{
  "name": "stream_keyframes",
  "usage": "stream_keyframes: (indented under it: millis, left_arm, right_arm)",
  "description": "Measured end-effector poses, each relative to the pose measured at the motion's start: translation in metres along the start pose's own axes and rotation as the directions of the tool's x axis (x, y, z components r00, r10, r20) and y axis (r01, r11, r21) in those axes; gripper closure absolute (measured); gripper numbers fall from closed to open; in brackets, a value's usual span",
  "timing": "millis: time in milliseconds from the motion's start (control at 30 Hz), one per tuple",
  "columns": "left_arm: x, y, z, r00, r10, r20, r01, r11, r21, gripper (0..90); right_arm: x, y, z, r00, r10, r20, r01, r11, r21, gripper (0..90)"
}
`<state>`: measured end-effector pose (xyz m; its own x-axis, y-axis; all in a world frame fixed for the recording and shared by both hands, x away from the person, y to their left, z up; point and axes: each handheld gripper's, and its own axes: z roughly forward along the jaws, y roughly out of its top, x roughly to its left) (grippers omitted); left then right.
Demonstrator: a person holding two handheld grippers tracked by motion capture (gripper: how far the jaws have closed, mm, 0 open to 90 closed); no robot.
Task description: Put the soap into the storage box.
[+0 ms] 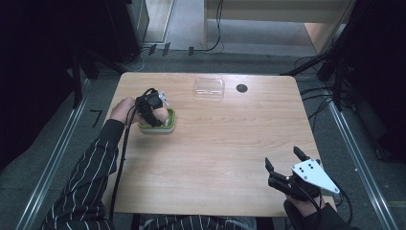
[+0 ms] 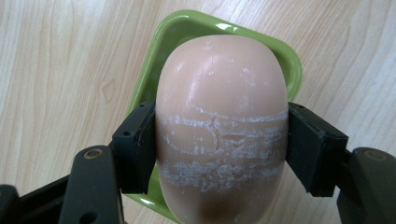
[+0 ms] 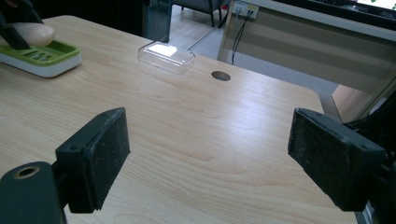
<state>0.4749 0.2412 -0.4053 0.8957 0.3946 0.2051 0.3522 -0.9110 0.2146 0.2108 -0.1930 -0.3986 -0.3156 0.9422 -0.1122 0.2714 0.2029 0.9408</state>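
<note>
A peach-coloured oval soap bar (image 2: 220,126) with white scuff lines is clamped between the two black pads of my left gripper (image 2: 219,149), just above a green soap dish (image 2: 187,32). From above, my left gripper (image 1: 155,114) points down over that green-and-white dish (image 1: 168,125) at the table's left side. The soap (image 3: 32,32) and dish (image 3: 44,56) also sit far left in the right gripper view. My right gripper (image 1: 283,160) rests near the table's front right corner, jaws wide apart with nothing between them (image 3: 210,158).
A clear plastic lid (image 1: 209,87) lies at the back middle of the wooden table (image 1: 230,143), with a dark round cable hole (image 1: 242,88) beside it. A striped sleeve (image 1: 91,177) runs along the left edge. Cables and dark stands surround the table.
</note>
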Motion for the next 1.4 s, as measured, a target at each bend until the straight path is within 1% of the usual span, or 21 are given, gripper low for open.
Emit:
stream_keyframes:
  millis: [200,300,333,400,467,633,967,1133,1233,1400]
  left_arm:
    - [0.004,-0.002,0.007,0.9999,-0.012,0.001,0.012,0.9998,0.013,33.8]
    - [0.005,-0.003,0.008,0.9998,-0.019,-0.006,0.019,0.9998,0.002,33.8]
    - [0.006,-0.003,0.009,0.9997,-0.026,-0.001,0.026,0.9997,0.000,33.8]
    - [0.006,-0.003,0.010,0.9997,-0.024,-0.002,0.024,0.9997,0.009,33.8]
    - [0.007,-0.003,0.012,0.9996,-0.028,0.000,0.028,0.9996,0.004,33.8]
    - [0.008,-0.003,0.014,0.9990,-0.043,-0.004,0.043,0.9990,0.010,33.7]
    - [0.008,-0.002,0.020,0.9987,-0.049,-0.014,0.049,0.9986,0.021,33.7]
    - [0.009,-0.003,0.023,0.9977,-0.066,-0.016,0.067,0.9973,0.030,33.6]
    - [0.009,-0.004,0.025,0.9971,-0.075,-0.013,0.075,0.9969,0.024,33.6]
    - [0.011,-0.004,0.027,0.9966,-0.082,-0.010,0.082,0.9960,0.036,33.6]
  right_arm:
    - [0.000,0.000,0.000,1.0000,-0.004,-0.002,0.004,1.000,-0.001,13.4]
    - [0.000,0.000,0.000,1.0000,-0.003,0.001,0.003,1.000,0.000,13.4]
    - [0.000,0.000,0.000,1.0000,-0.003,0.000,0.003,1.000,0.001,13.4]
    - [0.000,0.000,0.000,1.0000,-0.004,-0.001,0.004,1.000,0.000,13.4]
    - [0.001,0.000,0.000,1.0000,-0.004,0.000,0.004,1.000,0.001,13.4]
    - [0.001,0.000,0.000,1.0000,-0.005,0.000,0.005,1.000,0.001,13.4]
    - [0.001,0.000,0.000,1.0000,-0.007,0.000,0.007,1.000,0.000,13.4]
    - [0.001,0.000,0.000,1.0000,-0.007,0.000,0.007,1.000,0.000,13.4]
    - [0.001,0.000,0.000,1.0000,-0.007,0.001,0.007,1.000,0.001,13.4]
    - [0.001,0.000,0.000,1.0000,-0.006,0.000,0.006,1.000,0.000,13.4]
